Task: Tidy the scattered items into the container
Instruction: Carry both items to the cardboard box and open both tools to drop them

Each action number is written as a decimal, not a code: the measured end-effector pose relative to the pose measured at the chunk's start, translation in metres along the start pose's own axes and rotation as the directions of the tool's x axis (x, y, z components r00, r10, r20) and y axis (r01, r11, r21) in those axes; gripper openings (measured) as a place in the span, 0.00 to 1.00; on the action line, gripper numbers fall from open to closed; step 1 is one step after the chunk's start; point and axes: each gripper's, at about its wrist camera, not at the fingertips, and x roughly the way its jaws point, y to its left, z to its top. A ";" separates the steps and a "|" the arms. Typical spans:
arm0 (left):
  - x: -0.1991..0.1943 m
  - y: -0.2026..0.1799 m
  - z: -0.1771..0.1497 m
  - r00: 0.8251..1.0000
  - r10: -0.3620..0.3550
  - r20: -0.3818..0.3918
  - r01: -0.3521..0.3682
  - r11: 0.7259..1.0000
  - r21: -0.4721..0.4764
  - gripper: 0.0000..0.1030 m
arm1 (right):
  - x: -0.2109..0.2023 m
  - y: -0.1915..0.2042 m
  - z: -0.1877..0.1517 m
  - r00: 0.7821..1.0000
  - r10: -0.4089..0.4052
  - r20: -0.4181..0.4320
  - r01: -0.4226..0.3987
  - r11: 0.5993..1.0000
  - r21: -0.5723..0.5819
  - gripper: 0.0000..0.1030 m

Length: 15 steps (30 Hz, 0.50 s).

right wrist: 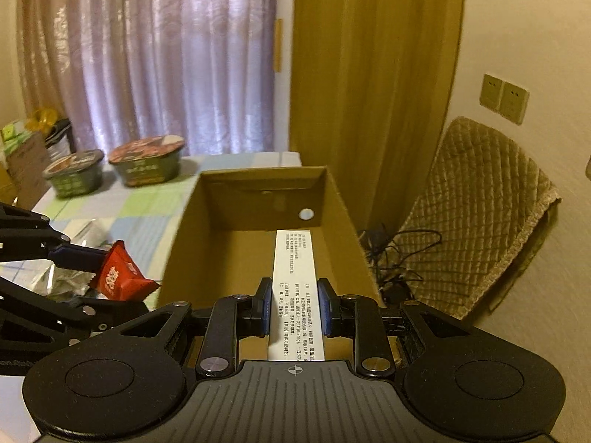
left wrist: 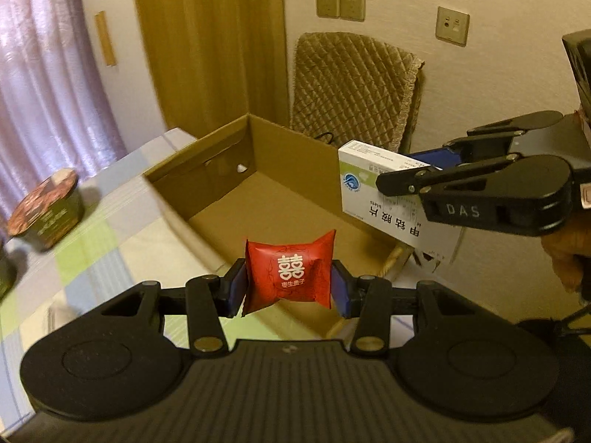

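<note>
Cardboard box (right wrist: 258,243) at the table's (left wrist: 122,243) far corner looks empty — nothing dropped in yet. Left gripper (left wrist: 288,288) fingers pinch a glossy red pillow-shaped candy packet (left wrist: 290,277) by the box's near rim. Right gripper (right wrist: 293,308) fingers clamp a flat white medicine carton (right wrist: 297,291) over the box opening. Two foil-lidded instant noodle bowls (right wrist: 146,160) remain at the table's far edge — plus crinkly wrappers (right wrist: 66,280).

home room | lilac curtains (right wrist: 177,55) | quilted chair cover (left wrist: 354,88) | checked tablecloth (left wrist: 110,243) | wall sockets (left wrist: 340,4)
</note>
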 end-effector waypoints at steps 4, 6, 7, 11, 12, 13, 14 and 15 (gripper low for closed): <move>0.022 -0.005 0.007 1.000 -0.014 -0.010 0.014 1.000 0.027 0.40 | 0.010 -0.011 -0.001 1.000 -0.001 -0.008 0.002 1.000 0.014 0.27; 0.031 -0.007 0.007 1.000 -0.016 -0.019 0.017 0.999 0.037 0.40 | 0.015 -0.013 -0.003 1.000 0.001 -0.011 0.000 1.000 0.019 0.27; 0.036 -0.009 0.007 1.000 -0.017 -0.026 0.018 0.999 0.040 0.40 | 0.017 -0.013 -0.004 1.000 0.001 -0.008 0.000 1.000 0.019 0.27; 0.049 -0.011 0.005 0.999 -0.006 -0.040 0.009 0.999 0.051 0.47 | 0.025 -0.015 -0.001 1.000 0.003 -0.004 -0.003 1.000 0.026 0.27; 0.051 -0.011 0.004 0.999 0.007 -0.040 -0.005 0.998 0.057 0.54 | 0.026 -0.016 0.000 1.000 0.003 -0.004 -0.003 1.000 0.027 0.27; 0.052 -0.011 0.004 0.999 0.024 -0.040 -0.022 0.998 0.062 0.59 | 0.027 -0.017 0.000 1.000 0.002 -0.004 -0.002 1.000 0.028 0.27; 0.052 -0.011 0.003 0.999 0.037 -0.038 -0.034 0.997 0.065 0.60 | 0.028 -0.017 0.000 1.000 0.002 -0.003 -0.002 1.000 0.028 0.27; 0.051 -0.010 0.002 0.999 0.040 -0.035 -0.038 0.997 0.061 0.60 | 0.028 -0.017 0.000 1.000 0.002 -0.002 -0.001 1.000 0.027 0.27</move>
